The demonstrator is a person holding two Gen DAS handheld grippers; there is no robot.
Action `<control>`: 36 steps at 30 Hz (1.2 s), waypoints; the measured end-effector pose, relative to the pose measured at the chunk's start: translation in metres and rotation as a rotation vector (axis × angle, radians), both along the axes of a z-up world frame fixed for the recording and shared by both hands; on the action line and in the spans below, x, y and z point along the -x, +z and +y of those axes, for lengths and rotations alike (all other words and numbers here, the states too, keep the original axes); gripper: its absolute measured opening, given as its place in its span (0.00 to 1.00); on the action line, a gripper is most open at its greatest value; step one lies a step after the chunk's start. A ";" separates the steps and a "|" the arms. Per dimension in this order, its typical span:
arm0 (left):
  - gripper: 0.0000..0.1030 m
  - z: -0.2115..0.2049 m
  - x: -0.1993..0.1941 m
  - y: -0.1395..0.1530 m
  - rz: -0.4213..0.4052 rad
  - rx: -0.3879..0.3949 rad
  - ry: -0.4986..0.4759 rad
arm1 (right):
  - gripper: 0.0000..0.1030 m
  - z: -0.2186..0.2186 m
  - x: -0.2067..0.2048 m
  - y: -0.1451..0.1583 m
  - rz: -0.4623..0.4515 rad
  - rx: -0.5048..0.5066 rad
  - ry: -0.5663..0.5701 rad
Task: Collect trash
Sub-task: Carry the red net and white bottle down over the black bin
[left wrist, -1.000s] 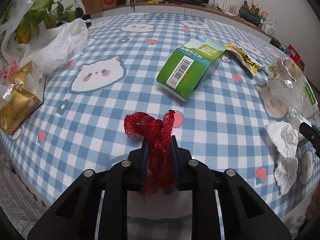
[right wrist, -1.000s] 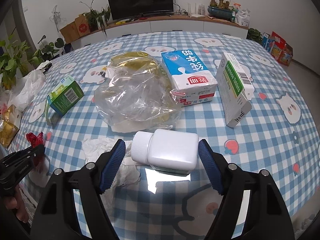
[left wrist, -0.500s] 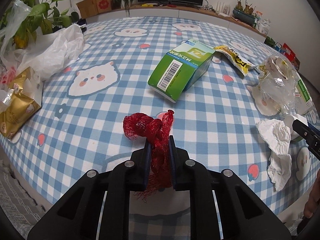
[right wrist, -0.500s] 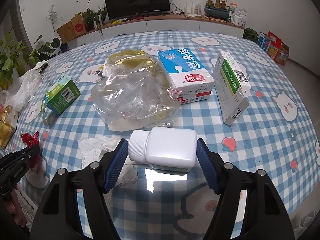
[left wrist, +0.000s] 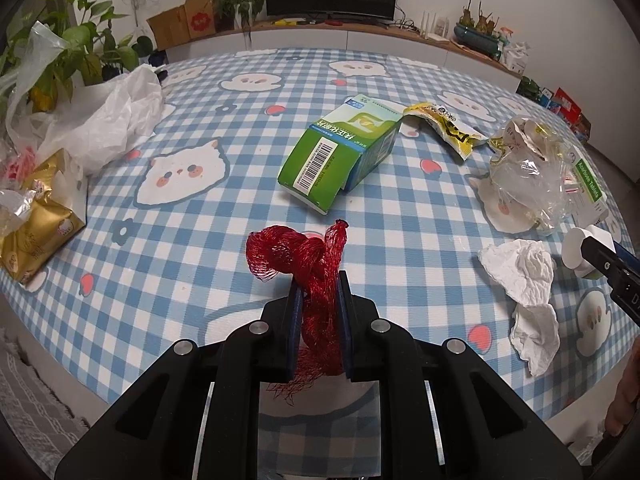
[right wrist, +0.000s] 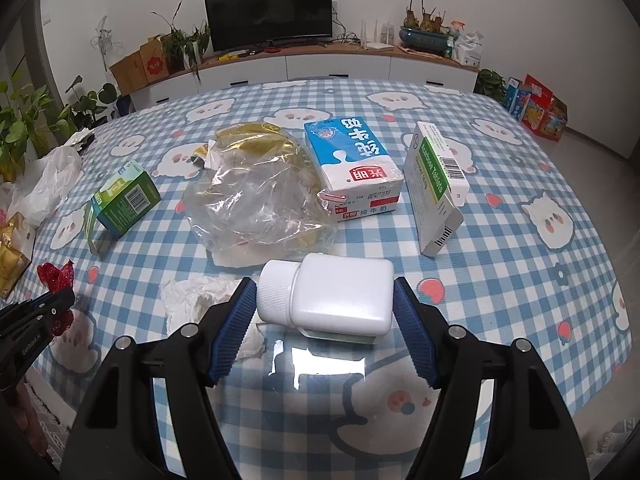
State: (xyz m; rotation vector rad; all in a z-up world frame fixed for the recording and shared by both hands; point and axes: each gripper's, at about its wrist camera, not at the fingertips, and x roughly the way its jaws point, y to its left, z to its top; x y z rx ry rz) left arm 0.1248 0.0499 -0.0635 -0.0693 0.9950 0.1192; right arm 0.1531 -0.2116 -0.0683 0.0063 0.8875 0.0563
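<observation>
Left wrist view: the left gripper [left wrist: 318,312], low in the centre of the frame, has its jaws clenched on a bundle of red mesh netting [left wrist: 308,264], whose loose end flops above the checked desk [left wrist: 200,248]. Soft, light and full of holes, the netting looks likely to snag or slip rather than break, so a grip across its bunched middle, as here, seems the safest. A green carton [left wrist: 340,160] lies on its side at centre, a yellow wrapper [left wrist: 444,126] to its upper right, crumpled white tissue [left wrist: 520,268] at lower right, and a white plastic bag [left wrist: 108,124] at upper left.

Right wrist view: the right gripper [right wrist: 324,312] straddles a white plastic bottle [right wrist: 336,298] lying on its side at lower centre. Its jaws have just been closing around the bottle; the left pad meets the cap, while a thin gap seems to remain at the right pad, so the bottle is not yet firmly held. Smooth, stiff and probably light, it may skid on the glossy desk; taking it across the flat body seems surer than by the ribbed cap. A clear plastic bag [right wrist: 256,196], a blue milk carton [right wrist: 352,168] and a tablet box [right wrist: 434,188] lie above it.
</observation>
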 end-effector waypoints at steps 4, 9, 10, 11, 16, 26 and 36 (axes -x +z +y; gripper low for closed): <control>0.15 -0.006 0.006 0.005 -0.012 0.000 -0.016 | 0.64 -0.002 0.010 0.005 -0.014 0.000 0.001; 0.15 -0.011 0.018 0.010 -0.019 0.006 -0.025 | 0.64 -0.003 0.024 0.011 -0.026 -0.007 0.004; 0.15 -0.012 0.020 0.011 -0.021 0.008 -0.026 | 0.64 -0.004 0.027 0.012 -0.028 -0.008 0.004; 0.15 -0.012 0.023 0.013 -0.023 0.011 -0.027 | 0.64 -0.003 0.030 0.012 -0.029 -0.008 0.004; 0.14 -0.010 0.038 0.021 -0.036 0.031 -0.035 | 0.64 -0.003 0.046 0.017 -0.036 -0.012 0.006; 0.14 -0.006 0.072 0.031 -0.046 0.067 -0.041 | 0.64 0.006 0.078 0.018 -0.043 -0.008 0.029; 0.14 -0.020 0.105 0.030 -0.038 0.068 -0.051 | 0.64 0.007 0.115 0.017 -0.037 -0.013 0.042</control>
